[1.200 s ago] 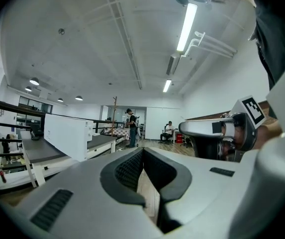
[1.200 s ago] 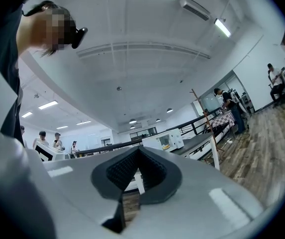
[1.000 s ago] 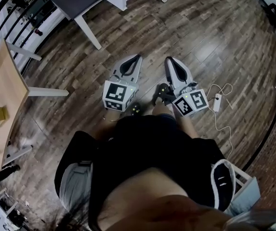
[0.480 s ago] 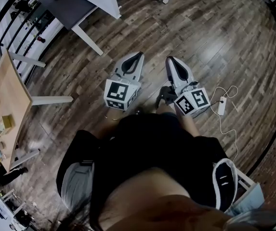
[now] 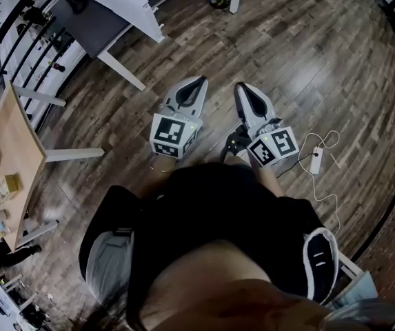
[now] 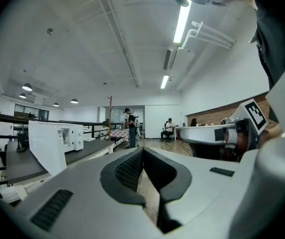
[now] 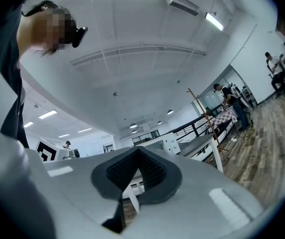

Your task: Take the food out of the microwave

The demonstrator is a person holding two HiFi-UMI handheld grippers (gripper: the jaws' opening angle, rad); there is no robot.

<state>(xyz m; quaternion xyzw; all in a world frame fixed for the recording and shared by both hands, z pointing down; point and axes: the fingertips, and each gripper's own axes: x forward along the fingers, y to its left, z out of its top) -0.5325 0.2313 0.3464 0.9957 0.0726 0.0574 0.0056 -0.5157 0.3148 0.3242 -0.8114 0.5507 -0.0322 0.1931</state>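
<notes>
Over a wood-plank floor (image 5: 300, 54), holding the left gripper (image 5: 198, 81) and the right gripper (image 5: 241, 87) out side by side, near each other but apart, both pointing ahead and roughly level. Pressing the left fingers (image 6: 129, 169) fully together, tips meeting, with nothing caught between them. Pressing the right fingers (image 7: 153, 169) together likewise, pinching nothing. Carrying a black-and-white marker cube (image 5: 171, 135) at the back of the left gripper and another at the back of the right.

Standing well apart from the microwave (image 6: 68, 136), a white box sitting on a gray tabletop (image 6: 85, 151) ahead and to the left, with a large white panel (image 6: 45, 151) leaning just in front of it. Not making out the food: the microwave's inside showing too small to tell.

Having a light wooden table (image 5: 11, 150) on white legs off to the left. Having a white cable and its adapter (image 5: 316, 161) lying on the floor just beside the right gripper. Seeing, far down the room in the left gripper view, one person standing (image 6: 129, 128) and another sitting (image 6: 168, 129), with a black railing (image 6: 3, 117) running behind the gray tabletop.
</notes>
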